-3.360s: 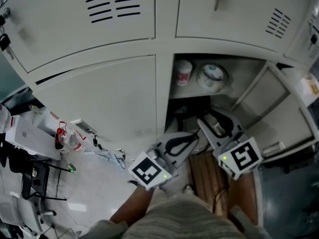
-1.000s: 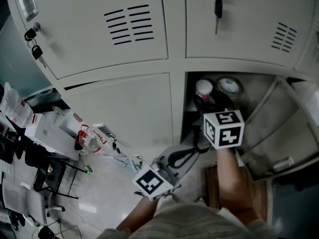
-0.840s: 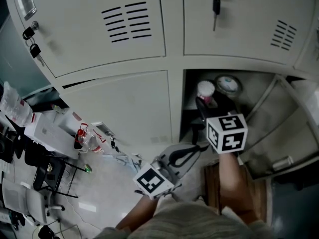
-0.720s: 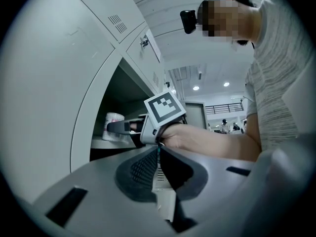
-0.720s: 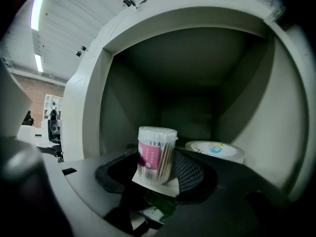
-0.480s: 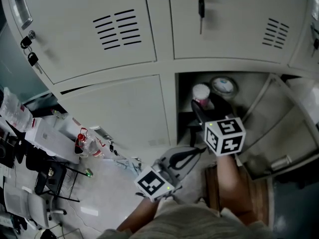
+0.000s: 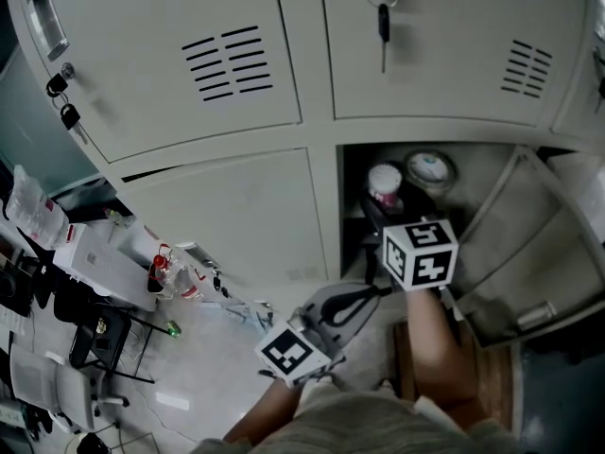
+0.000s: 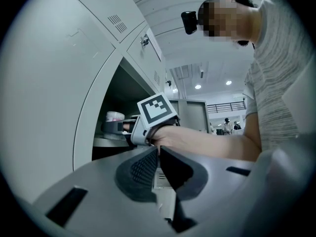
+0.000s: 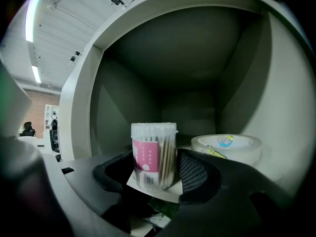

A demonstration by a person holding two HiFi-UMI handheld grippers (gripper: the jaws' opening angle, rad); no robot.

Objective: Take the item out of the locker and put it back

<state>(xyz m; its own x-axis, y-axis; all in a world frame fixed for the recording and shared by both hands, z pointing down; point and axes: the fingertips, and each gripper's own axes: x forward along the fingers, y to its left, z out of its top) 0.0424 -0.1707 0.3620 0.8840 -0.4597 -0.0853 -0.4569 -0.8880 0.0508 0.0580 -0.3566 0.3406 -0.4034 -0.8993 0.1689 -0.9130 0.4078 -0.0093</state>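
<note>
A: Step?
B: Take-out, probably. Right gripper (image 9: 152, 172) jaws just opened wider, straddling swab tub (image 9: 154, 154) at locker shelf's (image 9: 184, 143) front edge, pads seemingly clear. Left gripper (image 8: 159, 154) closed, idle.
A: Next: squeeze, withdraw level.

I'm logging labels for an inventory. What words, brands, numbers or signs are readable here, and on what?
Nothing is legible.
Cotton swab tub: pink label with print and a barcode, too small to read.
Tape roll: coloured sticker, too blurred to read.
Locker doors: no readable number or name.
</note>
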